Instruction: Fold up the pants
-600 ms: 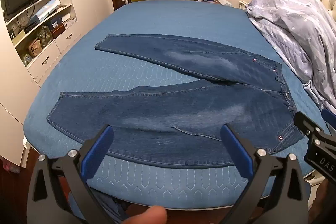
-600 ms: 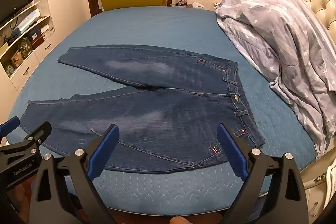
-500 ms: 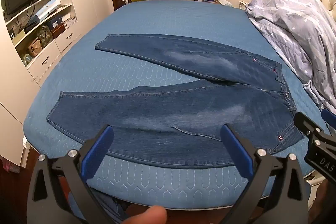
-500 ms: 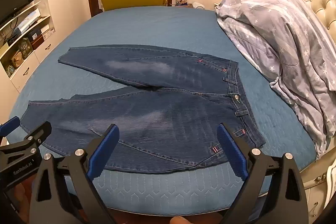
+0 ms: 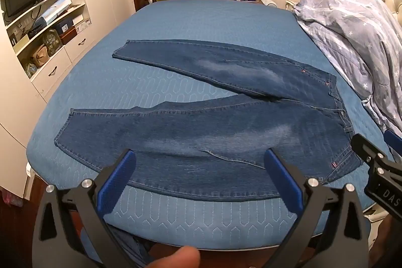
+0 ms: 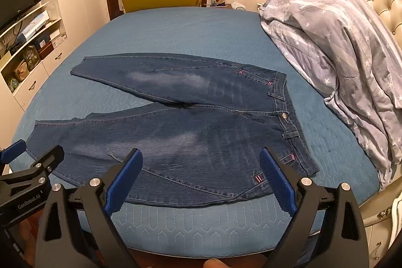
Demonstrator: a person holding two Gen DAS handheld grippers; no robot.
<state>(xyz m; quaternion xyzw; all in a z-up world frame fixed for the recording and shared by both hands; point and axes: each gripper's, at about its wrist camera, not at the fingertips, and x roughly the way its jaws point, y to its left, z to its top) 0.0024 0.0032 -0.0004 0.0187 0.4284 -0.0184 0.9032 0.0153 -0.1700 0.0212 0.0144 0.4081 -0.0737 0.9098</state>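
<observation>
Nothing has shifted since the earlier frames: the jeans lie flat across the centre of the blue bed, legs splayed toward the left of the frame. Denim looks heavy, limp and grippy; the near hem and waistband corner seem the best holds. The left gripper and right gripper hang spread wide and empty at the bottom edge, tilted down over the near leg.

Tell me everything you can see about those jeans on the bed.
The jeans are dark blue denim with faded pale patches on the thighs, a metal waist button, belt loops and small red-and-white tags. They lie flat and unfolded on the blue quilted bedspread, legs spread in a V toward the left, waistband toward the right, near the bed's front edge. Nothing else touches them.
</observation>
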